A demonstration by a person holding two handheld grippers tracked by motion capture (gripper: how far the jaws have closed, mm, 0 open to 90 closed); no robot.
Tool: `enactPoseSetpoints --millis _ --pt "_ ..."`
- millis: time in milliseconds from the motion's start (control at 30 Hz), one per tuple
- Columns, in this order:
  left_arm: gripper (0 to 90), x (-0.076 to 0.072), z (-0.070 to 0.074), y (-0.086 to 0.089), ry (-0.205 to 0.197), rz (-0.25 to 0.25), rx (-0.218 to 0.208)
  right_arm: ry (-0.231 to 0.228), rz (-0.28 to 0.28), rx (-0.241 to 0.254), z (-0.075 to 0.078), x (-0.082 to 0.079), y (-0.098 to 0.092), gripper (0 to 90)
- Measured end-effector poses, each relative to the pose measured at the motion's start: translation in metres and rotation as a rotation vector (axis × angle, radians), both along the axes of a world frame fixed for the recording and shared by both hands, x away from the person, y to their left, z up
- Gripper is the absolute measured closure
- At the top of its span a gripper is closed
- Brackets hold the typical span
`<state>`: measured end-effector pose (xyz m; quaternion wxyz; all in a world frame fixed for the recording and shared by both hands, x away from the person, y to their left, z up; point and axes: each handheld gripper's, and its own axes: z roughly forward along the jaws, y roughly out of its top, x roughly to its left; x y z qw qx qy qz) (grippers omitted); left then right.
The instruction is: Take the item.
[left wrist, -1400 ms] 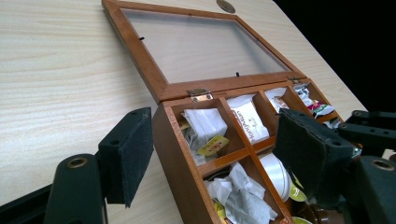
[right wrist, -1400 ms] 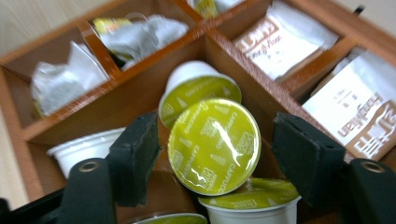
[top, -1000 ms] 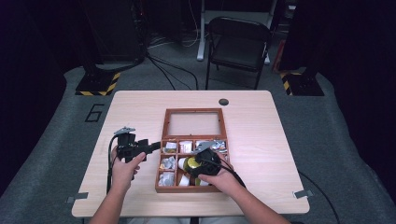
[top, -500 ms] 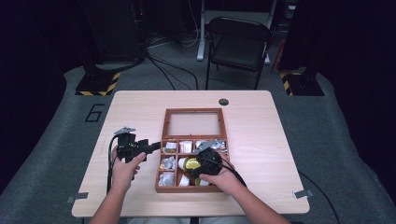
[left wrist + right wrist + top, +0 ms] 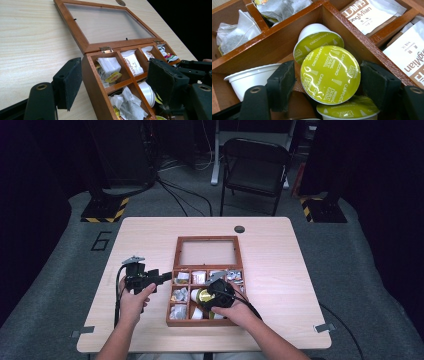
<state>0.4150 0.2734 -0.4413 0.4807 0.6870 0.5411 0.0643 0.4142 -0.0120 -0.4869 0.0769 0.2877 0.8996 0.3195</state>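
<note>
A wooden box [image 5: 171, 296] lies on the table with its glass lid [image 5: 207, 253] folded flat behind it. Its compartments hold tea bags [image 5: 108, 65], sachets [image 5: 372, 13] and capsules. My left gripper [image 5: 166, 276] is at the box's left edge. It stands open astride the left wall [image 5: 93, 80], one pad outside and one inside. My right gripper [image 5: 329, 67] reaches into a front compartment. A yellow-green cappuccino capsule [image 5: 330, 74] lies tilted between its jaws, which have just been closing. A thin gap still shows at the left pad [image 5: 283, 83].
More capsules [image 5: 318, 41] and a white cup [image 5: 253, 77] crowd the same compartment. A small black disc [image 5: 239, 229] sits near the table's far edge, and a black folding chair [image 5: 255, 165] stands behind. There is bare tabletop [image 5: 285, 270] on both sides of the box.
</note>
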Motion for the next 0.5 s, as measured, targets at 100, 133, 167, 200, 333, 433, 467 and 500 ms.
enactPoseSetpoints --millis 100,133,167,200,333,433,467,500 --pt "28.2 -0.0002 0.0002 0.0 0.0 0.0 -0.002 -0.002 0.002 0.0 -0.0012 0.0008 0.0004 30.1" --pt "28.3 -0.0002 0.0002 0.0 0.001 0.0 -0.002 -0.001 0.003 -0.005 -0.001 0.001 0.0003 30.4" --pt "28.3 -0.0001 0.0001 0.0001 0.0 0.0 -0.001 0.002 0.008 -0.002 -0.0014 0.0014 0.0002 31.3" --pt "28.2 -0.0001 0.0001 0.0002 0.0 -0.001 -0.001 0.001 0.008 -0.004 -0.002 0.0018 0.0004 32.7" --pt "28.3 0.0001 0.0002 0.0006 -0.003 0.002 -0.004 0.005 0.003 -0.004 -0.0027 0.0031 -0.0002 36.7" --pt "28.4 0.0002 0.0004 0.0014 -0.003 0.004 -0.004 -0.005 0.006 -0.002 -0.0023 0.0024 -0.0004 37.0" --pt "28.3 0.0003 0.0005 0.0016 -0.002 0.004 -0.006 -0.006 0.013 -0.002 -0.0022 0.0023 -0.0007 37.1" --pt "28.4 0.0002 0.0006 0.0016 -0.002 0.005 -0.009 -0.005 0.011 -0.003 -0.0014 0.0018 -0.0007 37.1"
